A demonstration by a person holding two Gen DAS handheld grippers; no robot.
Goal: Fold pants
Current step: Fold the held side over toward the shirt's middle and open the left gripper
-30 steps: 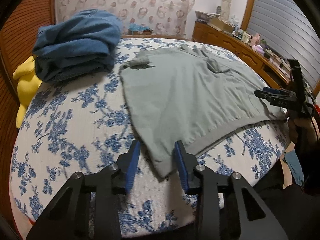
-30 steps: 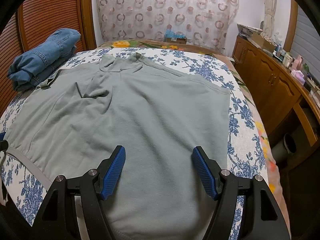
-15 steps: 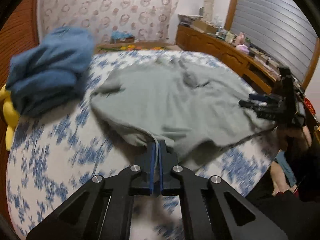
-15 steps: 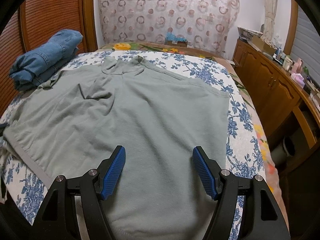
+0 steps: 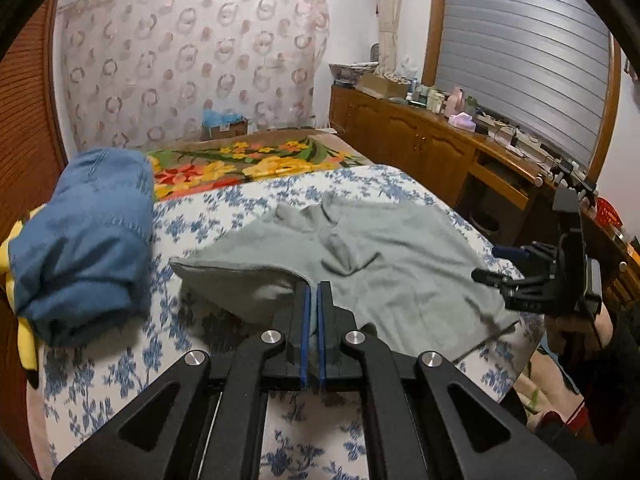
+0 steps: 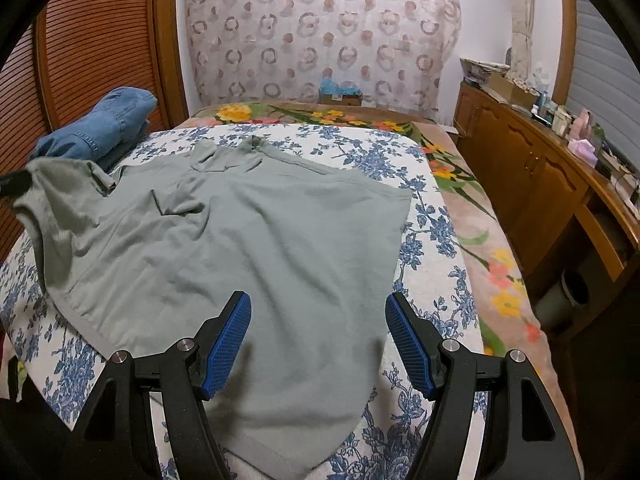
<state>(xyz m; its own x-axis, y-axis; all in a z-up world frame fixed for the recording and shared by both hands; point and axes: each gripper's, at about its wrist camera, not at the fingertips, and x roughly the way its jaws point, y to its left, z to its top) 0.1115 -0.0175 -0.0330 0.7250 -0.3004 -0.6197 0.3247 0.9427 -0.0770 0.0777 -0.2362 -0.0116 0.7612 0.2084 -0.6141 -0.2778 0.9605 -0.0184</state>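
A grey-green garment lies spread on the blue-flowered bed. My left gripper is shut on the garment's near left corner and holds it lifted off the bed, with the cloth draping back to the right. That raised corner shows at the far left of the right wrist view. My right gripper is open and empty, hovering just above the garment's near right part. It also shows in the left wrist view at the right edge of the bed.
A pile of folded blue jeans sits at the bed's left side on a yellow plush toy. A flowered blanket lies at the far end. A wooden cabinet with clutter runs along the right.
My left gripper has shut on the garment's near left corner, lifted it and carried it up over the bed. My right gripper has stayed open in about the same place.
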